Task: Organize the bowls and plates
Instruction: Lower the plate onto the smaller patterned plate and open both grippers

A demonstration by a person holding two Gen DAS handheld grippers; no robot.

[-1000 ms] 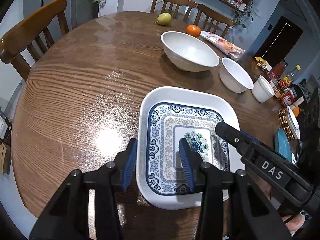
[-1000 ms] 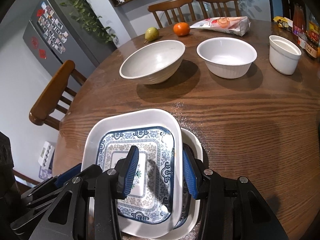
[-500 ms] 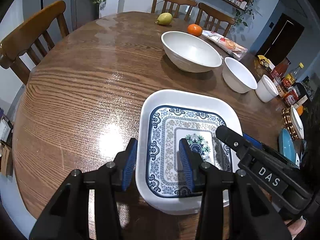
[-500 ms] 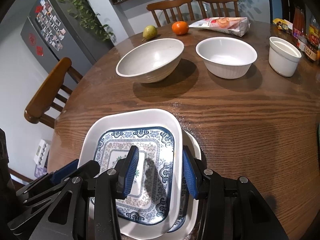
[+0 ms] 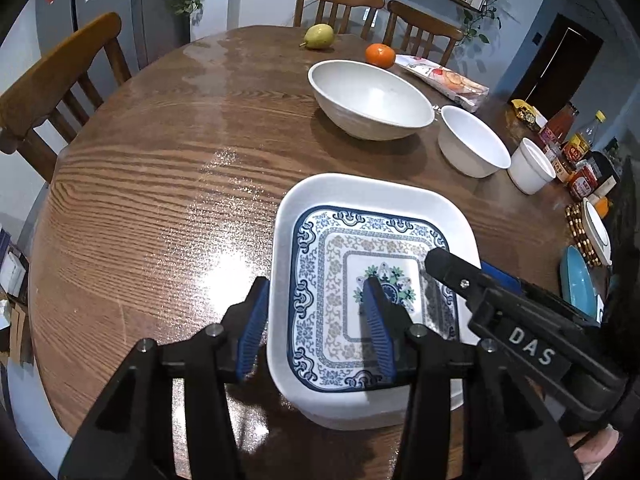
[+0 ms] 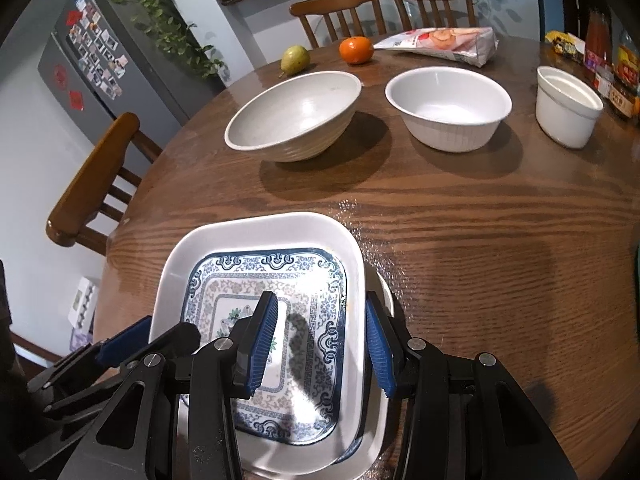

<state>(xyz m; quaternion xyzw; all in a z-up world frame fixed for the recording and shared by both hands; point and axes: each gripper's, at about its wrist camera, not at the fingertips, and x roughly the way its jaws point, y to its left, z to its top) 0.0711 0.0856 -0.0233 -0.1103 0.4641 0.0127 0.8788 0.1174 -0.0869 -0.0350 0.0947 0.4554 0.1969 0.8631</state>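
Observation:
A square white plate with a blue floral pattern lies stacked on another plate at the near table edge; it also shows in the right wrist view. My left gripper is open, its fingers straddling the plate's left rim. My right gripper is open, straddling the right rim. A large grey-white bowl, a medium white bowl and a small white cup-bowl stand further back; they also show in the right wrist view as large bowl, medium bowl and cup-bowl.
A pear, an orange and a snack bag lie at the far edge. Sauce bottles, a blue dish and a beaded mat sit at the right. Wooden chairs surround the round table.
Both grippers stay open around the patterned plate's rims. The view has shifted slightly back and up; the plate stack looks a little more centred. Nothing was gripped or released.

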